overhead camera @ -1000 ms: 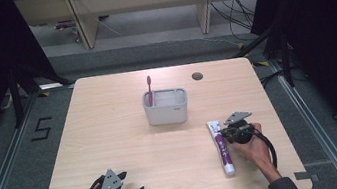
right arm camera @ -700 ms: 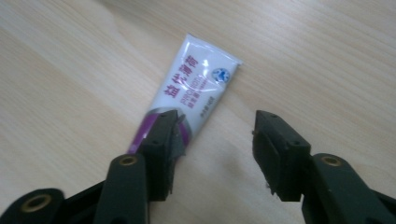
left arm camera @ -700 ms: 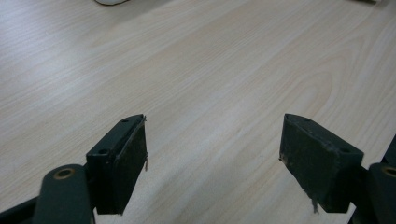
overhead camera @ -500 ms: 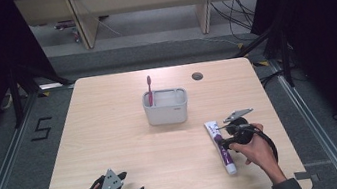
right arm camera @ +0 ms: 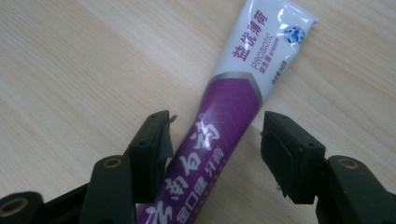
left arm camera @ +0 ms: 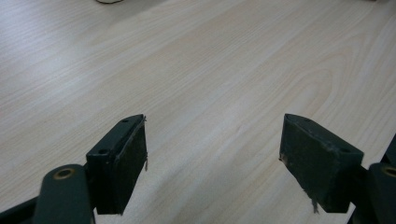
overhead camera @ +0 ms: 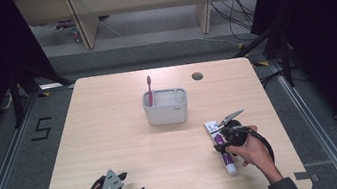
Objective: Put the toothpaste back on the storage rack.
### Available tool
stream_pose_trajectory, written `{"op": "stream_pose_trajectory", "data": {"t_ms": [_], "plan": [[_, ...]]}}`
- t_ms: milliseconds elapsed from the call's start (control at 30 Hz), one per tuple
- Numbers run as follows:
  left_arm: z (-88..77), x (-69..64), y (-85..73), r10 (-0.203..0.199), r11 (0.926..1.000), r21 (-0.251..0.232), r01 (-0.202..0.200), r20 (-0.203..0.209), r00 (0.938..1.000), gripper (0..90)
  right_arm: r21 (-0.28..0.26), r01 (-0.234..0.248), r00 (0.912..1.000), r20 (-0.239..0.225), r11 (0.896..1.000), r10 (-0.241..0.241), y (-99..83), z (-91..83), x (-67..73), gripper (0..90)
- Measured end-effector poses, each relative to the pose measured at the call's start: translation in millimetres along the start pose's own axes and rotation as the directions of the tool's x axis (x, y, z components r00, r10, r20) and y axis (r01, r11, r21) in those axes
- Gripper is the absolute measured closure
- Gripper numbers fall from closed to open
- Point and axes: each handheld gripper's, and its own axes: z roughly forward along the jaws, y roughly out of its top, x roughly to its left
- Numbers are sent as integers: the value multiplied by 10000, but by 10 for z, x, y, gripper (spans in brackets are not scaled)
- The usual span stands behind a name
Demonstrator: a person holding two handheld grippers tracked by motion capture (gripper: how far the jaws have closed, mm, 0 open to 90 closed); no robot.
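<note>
A purple and white toothpaste tube lies flat on the table at the front right, its crimped white end pointing away from me. My right gripper straddles the tube's purple middle. Its jaws have just swung wide and eased in a little. The tube lies between them, next to the left pad, with a clear gap at the right pad. My left gripper rests open at the front left over bare wood. A white holder at mid-table has a pink toothbrush standing in it.
A round cable hole sits near the table's far edge. The wooden table ends close in front of both hands. Dark floor and metal rails surround it.
The right gripper's jaws have opened from nearly shut and now straddle the tube. That hand shifted slightly toward me. The left hand has not moved.
</note>
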Motion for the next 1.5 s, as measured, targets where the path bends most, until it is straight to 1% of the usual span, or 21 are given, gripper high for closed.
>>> {"op": "stream_pose_trajectory", "data": {"t_ms": [33, 200, 233, 300, 400, 567, 600, 700, 800, 833, 867, 900, 933, 1000, 1067, 1267, 1300, 1333, 1400, 1433, 1500], "plan": [[-5, 4, 3, 21, 9999, 102, -22, 96, 10000, 226, -66, 199, 9998, 47, 9998, -199, 2, 15, -13, 442], [-10, 5, 2, 43, 10000, 57, -43, 9, 10000, 226, 195, 129, 9999, 3, 9997, -129, 20, 45, -12, 460], [-3, -10, -2, -104, 9999, -85, 104, 54, 9999, 226, 348, 74, 9997, 218, 9994, -82, 42, 70, -12, 496], [-1, -8, -5, -109, 9999, -110, 110, 57, 9999, 226, 373, 270, 9996, -115, 9989, -266, 60, 69, -15, 527], [-6, -3, -4, -3, 10000, -13, 3, 43, 10000, 226, 661, 151, 9999, 0, 9977, -151, 73, 74, 6, 560], [4, -4, -9, -26, 10000, -41, 27, 94, 10000, 226, 736, 621, 9980, 29, 9954, -625, 97, 96, -4, 589], [14, -15, -11, -151, 9997, -191, 153, 100, 9998, 226, 956, 426, 9990, 105, 9945, -438, 101, 88, 18, 594], [5, -3, -5, -13, 10000, 5, 13, 101, 9999, 226, 995, 914, 9957, 78, 9908, -926, 119, 92, 11, 620], [6, -14, -5, -111, 9999, -32, 111, 81, 9999, 226, 1425, 808, 9963, 168, 9865, -840, 136, 83, 46, 639], [2, -3, -5, 18, 10000, -12, -18, 78, 10000, 226, 1420, 1108, 9935, 104, 9836, -1134, 144, 88, 35, 643], [-2, -2, 0, 6, 9999, 107, -7, 89, 10000, 226, 1499, 1130, 9934, 33, 9822, -1147, 148, 89, 38, 646], [20, -22, -13, -200, 9997, -162, 202, 73, 9998, 226, 1640, 876, 9957, 147, 9826, -913, 150, 82, 64, 648], [1, -13, -11, 4, 10000, 92, -5, 47, 10000, 226, 1663, 1096, 9937, 53, 9800, -1121, 160, 88, 56, 650], [8, -16, -5, -143, 9999, -24, 143, 95, 9999, 226, 1571, 1455, 9887, 126, 9768, -1493, 176, 98, 48, 652], [21, -24, -15, -198, 9996, -179, 198, 48, 9998, 226, 1660, 1455, 9885, 160, 9753, -1502, 187, 99, 54, 655], [5, -15, -12, -44, 10000, 46, 44, 40, 10000, 226, 1690, 1581, 9871, -31, 9729, -1599, 196, 98, 34, 671], [1, -13, -12, 1, 10000, 72, -2, 46, 10000, 226, 1795, 1367, 9904, -57, 9742, -1380, 193, 90, 44, 676], [11, -19, -8, -155, 9999, -65, 155, 61, 9999, 226, 1676, 1567, 9874, -33, 9733, -1584, 194, 88, 34, 682], [0, 0, -2, 0, 10000, 76, -1, 129, 9999, 226, 1719, 1604, 9869, -93, 9720, -1612, 194, 82, 35, 687], [12, -22, -12, -191, 9998, -93, 191, 24, 9998, 226, 1881, 1289, 9916, -143, 9737, -1286, 187, 62, 63, 698], [-4, -3, -5, 9, 10000, 75, -9, 47, 10000, 226, 1593, 1872, 9819, -11, 9693, -1895, 190, 67, 33, 703]]}}
